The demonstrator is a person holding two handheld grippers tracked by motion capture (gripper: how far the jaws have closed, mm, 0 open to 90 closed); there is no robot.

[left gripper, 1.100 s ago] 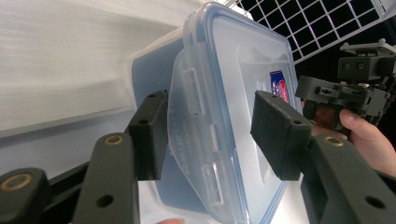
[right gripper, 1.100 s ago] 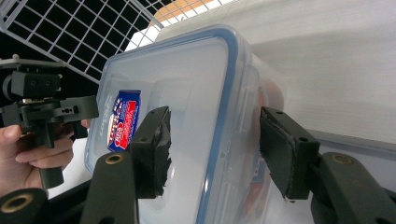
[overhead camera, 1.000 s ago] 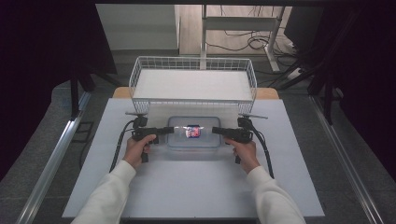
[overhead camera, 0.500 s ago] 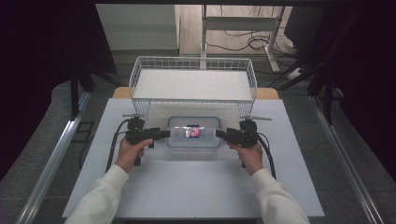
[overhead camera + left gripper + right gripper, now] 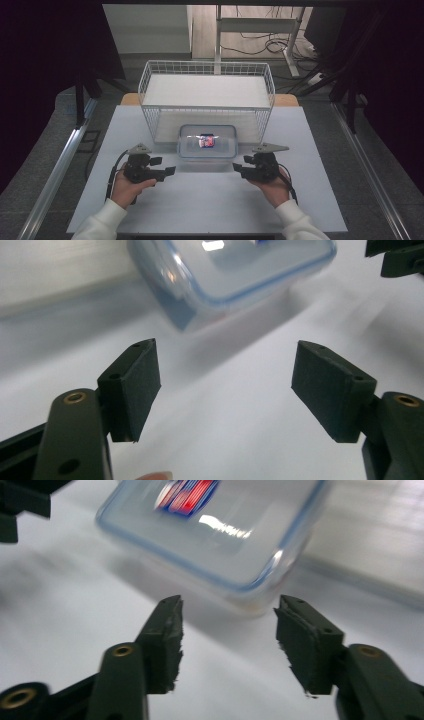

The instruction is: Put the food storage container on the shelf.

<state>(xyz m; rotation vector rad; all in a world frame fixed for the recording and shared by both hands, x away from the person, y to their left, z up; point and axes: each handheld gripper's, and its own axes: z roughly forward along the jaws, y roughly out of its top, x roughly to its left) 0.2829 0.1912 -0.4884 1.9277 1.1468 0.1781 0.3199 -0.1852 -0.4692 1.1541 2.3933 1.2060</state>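
Note:
A clear plastic box with a blue-rimmed lid (image 5: 207, 142) sits on the white table just in front of the wire basket, with a red and blue label (image 5: 206, 140) showing through its top. My left gripper (image 5: 167, 171) hovers near the box's front left corner, open and holding nothing. My right gripper (image 5: 236, 168) is off the front right corner, also open and apart from the box. In the left gripper view the box (image 5: 235, 275) lies ahead of the spread jaws (image 5: 225, 380). The right gripper view has the box (image 5: 215, 535) beyond its open jaws (image 5: 227, 640).
A white wire basket (image 5: 150, 85) stands behind the box at the table's far side. The white tabletop (image 5: 210, 205) stretches bare toward the near edge. Metal rails and dark floor flank the table; a desk frame with cables stands at the back.
Both grippers have drawn back from the box's left and right sides toward the near edge. They now sit off its front corners. The box has not moved.

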